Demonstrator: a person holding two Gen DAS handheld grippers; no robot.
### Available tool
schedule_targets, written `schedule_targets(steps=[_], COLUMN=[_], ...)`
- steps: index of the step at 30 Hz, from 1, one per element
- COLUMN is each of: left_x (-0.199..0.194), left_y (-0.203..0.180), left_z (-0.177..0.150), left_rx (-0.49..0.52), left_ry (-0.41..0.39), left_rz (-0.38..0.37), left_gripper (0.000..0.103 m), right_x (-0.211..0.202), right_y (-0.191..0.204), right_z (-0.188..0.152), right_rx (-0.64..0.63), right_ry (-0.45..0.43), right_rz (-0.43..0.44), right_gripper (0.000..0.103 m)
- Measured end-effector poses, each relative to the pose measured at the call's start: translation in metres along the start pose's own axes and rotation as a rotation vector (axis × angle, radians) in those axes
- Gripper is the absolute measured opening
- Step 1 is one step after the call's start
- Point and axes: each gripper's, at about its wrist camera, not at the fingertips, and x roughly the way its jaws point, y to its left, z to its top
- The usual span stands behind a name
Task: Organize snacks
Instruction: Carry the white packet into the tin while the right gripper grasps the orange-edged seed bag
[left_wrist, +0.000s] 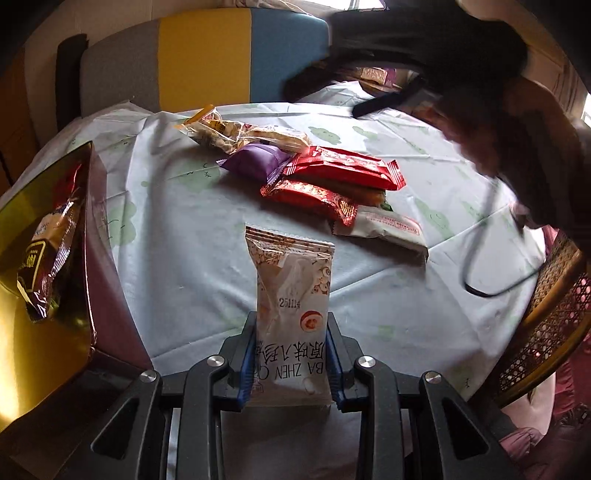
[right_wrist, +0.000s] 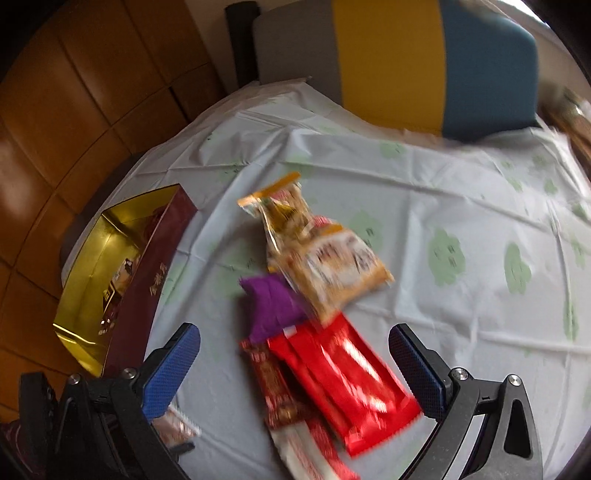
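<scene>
My left gripper (left_wrist: 291, 332) is shut on a white snack packet (left_wrist: 291, 291) printed "BA ZHEN", held upright above the table. A pile of snacks lies beyond it: a purple packet (left_wrist: 255, 162), red packets (left_wrist: 343, 168), a clear orange-trimmed bag (left_wrist: 221, 133) and a white packet (left_wrist: 384, 230). My right gripper (right_wrist: 295, 354) is open above the same pile, its blue pads either side of the red packets (right_wrist: 340, 380), with the purple packet (right_wrist: 271, 306) and the orange bag (right_wrist: 317, 251) ahead. The right wrist view is motion-blurred.
A maroon box with a gold lining (left_wrist: 44, 258) stands at the table's left edge and holds a dark wrapped snack (left_wrist: 40, 254); it also shows in the right wrist view (right_wrist: 122, 273). A grey, yellow and blue chair (left_wrist: 207, 55) is behind the table. A wicker chair (left_wrist: 546, 325) is at right.
</scene>
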Motion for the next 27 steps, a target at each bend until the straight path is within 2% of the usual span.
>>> schedule_targets(steps=[8,13,14,16,17,18,20,27], left_x=[-0.003,-0.003,-0.004,-0.004,-0.004,-0.004,-0.003,-0.004], left_y=[0.003,0.005,0.006,0.006,0.006,0.006,0.006,0.006], left_z=[0.001,0.001,0.0,0.0,0.0,0.0,0.0,-0.001], left_rx=[-0.013,-0.018,-0.019,-0.019,-0.019,-0.019,-0.02,-0.022], left_ry=[-0.015,-0.019,-0.02,-0.02,-0.02,-0.02,-0.02,-0.022], left_rz=[-0.027,-0.041,-0.043,-0.046,-0.046,-0.046,-0.045,-0.032], left_gripper=[0.032,0.032,0.032,0.032,0.032,0.032,0.032,0.032], right_x=[0.06,0.102,0.111,0.126,0.128,0.125,0.114,0.04], right_y=[0.023,0.027,0.027,0.027,0.028,0.027,0.027,0.03], right_z=[0.061,0.077,0.078,0.078,0.077,0.078,0.081,0.082], right_rx=[-0.148,-0.211,-0.215,-0.226,-0.226,-0.213,-0.183,-0.124], right_ry=[0.044,0.1,0.112,0.155,0.154,0.139,0.113,-0.034], right_rz=[-0.067,-0.137,-0.149,-0.168,-0.173,-0.16,-0.118,-0.053], right_gripper=[0.099,0.095,0.092,0.07,0.054,0.048,0.046,0.047])
